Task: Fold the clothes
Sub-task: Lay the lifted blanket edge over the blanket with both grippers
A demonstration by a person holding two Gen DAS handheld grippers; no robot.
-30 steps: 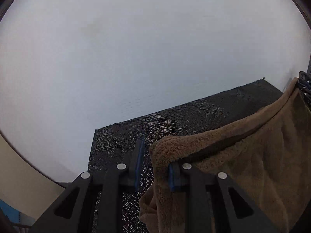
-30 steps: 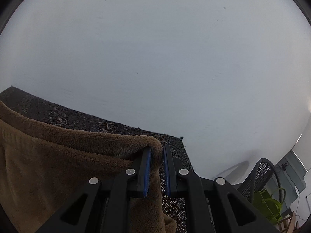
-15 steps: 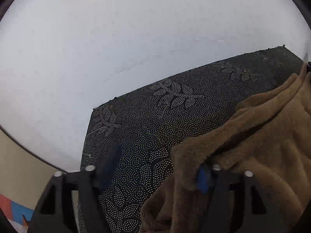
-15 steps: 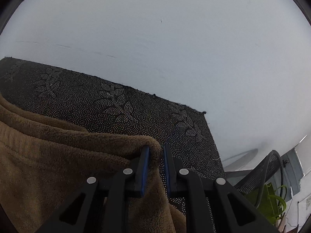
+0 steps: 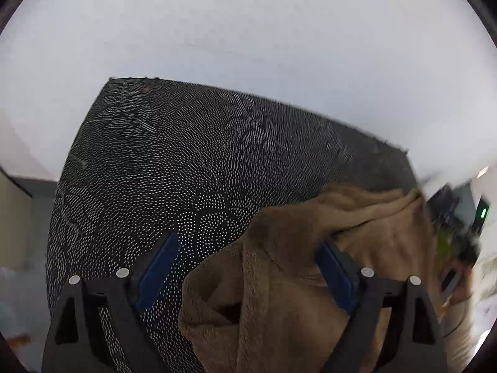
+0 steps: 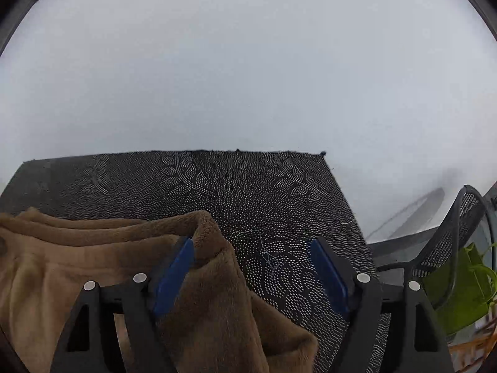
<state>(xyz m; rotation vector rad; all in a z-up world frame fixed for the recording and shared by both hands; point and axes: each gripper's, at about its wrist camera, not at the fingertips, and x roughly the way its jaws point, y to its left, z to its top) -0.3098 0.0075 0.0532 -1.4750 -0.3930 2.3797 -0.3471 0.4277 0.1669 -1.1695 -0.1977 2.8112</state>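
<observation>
Left wrist view: left gripper (image 5: 245,276), black angular frame with blue pads, jaws spread wide and opening. Brown fleece garment (image 5: 310,279), plush nap, thick rolled edge, lies bunched between the jaws; its fold sits against the right-hand pad, well clear of the left-hand one, so nothing is pinched. It rests on a black mat (image 5: 186,168), stippled with fine white dots forming leaf and scale patterns, toward the mat's right edge. The mat's far corners sit on a pale, smooth grey surface (image 5: 248,31). At the right rim, a blurred device with a green light (image 5: 483,213).

Right wrist view: right gripper (image 6: 253,275), same build, jaws apart and opening. A rounded fleece corner (image 6: 205,236) drapes over the left-hand blue pad; the right-hand pad stands free over bare mat (image 6: 264,192). The garment stretches left along the mat's near side in soft ridges. A thin loose thread (image 6: 267,258) lies on the mat. Beyond the mat's right edge: black mesh chair (image 6: 462,217), green leafy plant (image 6: 466,276).
</observation>
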